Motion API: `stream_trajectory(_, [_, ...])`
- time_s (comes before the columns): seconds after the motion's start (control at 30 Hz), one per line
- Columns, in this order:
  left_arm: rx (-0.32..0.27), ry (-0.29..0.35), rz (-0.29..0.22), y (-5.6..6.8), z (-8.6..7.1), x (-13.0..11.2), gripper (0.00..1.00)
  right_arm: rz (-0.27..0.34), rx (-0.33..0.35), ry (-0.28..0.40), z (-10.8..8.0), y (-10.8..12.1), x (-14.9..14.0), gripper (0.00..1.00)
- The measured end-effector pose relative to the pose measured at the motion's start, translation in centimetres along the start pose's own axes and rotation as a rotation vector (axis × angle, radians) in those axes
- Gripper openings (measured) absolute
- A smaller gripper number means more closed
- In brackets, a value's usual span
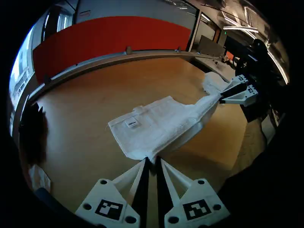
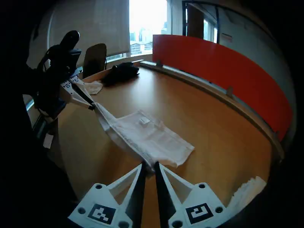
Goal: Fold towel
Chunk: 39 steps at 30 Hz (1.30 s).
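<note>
White cloth sat pinched at my fingertips on both sides. My left gripper [image 1: 152, 161] had its fingers drawn narrow onto one corner of the towel [image 1: 159, 127], and my right gripper [image 2: 149, 165] was clamped the same way onto a neighbouring corner. The edge between them was pulled straight. The rest of the towel lay spread on the wooden table [image 1: 87, 102], with a small tag [image 1: 131, 122] face up near its middle.

Just beside my right hand, at the table's edge, lay a pale pile [image 2: 247, 193] of what looked like more folded cloth. Near my left gripper, in the right gripper view, a crumpled cloth [image 2: 93, 87] rested on the wood, well apart from the towel. Beyond it a dark bundle [image 2: 119, 72] lay on the table; I could not tell what it was. A chair [image 2: 95, 57] stood behind that.

Along the table's far side ran a red partition [image 2: 228, 72] on a pale rail. Past it were a bright window [image 2: 148, 22] and, in the left gripper view, strip lights [image 1: 239, 28] on the ceiling.
</note>
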<state>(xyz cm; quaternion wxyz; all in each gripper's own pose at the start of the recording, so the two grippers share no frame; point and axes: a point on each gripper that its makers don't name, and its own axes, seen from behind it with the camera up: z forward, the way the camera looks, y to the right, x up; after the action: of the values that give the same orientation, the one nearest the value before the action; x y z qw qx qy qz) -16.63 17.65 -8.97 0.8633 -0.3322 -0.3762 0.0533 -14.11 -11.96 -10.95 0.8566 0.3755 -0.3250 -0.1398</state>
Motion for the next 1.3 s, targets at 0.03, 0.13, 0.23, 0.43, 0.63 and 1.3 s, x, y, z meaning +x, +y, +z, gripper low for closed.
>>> stream_trajectory(0.03, [0.001,0.001,-0.001,-0.1,0.1,0.0,0.12,-0.001,-0.001,0.0,0.1,0.0,0.0,0.17])
stream_trajectory(0.13, [0.007,0.005,-0.004,-0.4,0.3,0.2,0.12,-0.001,-0.002,-0.001,0.3,0.1,0.1,0.17])
stream_trajectory(0.23, [0.013,0.009,-0.006,-0.8,0.7,0.5,0.12,0.001,-0.005,-0.001,0.8,0.4,0.2,0.17])
stream_trajectory(0.43, [0.026,0.017,0.0,-1.9,2.0,1.4,0.12,0.014,-0.014,-0.008,2.4,1.4,0.2,0.17])
stream_trajectory(0.63, [0.04,0.02,0.006,-3.3,3.9,2.2,0.12,0.044,-0.031,-0.017,4.4,2.8,0.0,0.17])
stream_trajectory(1.3, [0.046,-0.028,-0.014,-6.2,9.4,1.7,0.12,0.096,-0.022,-0.086,9.0,6.1,-2.5,0.17])
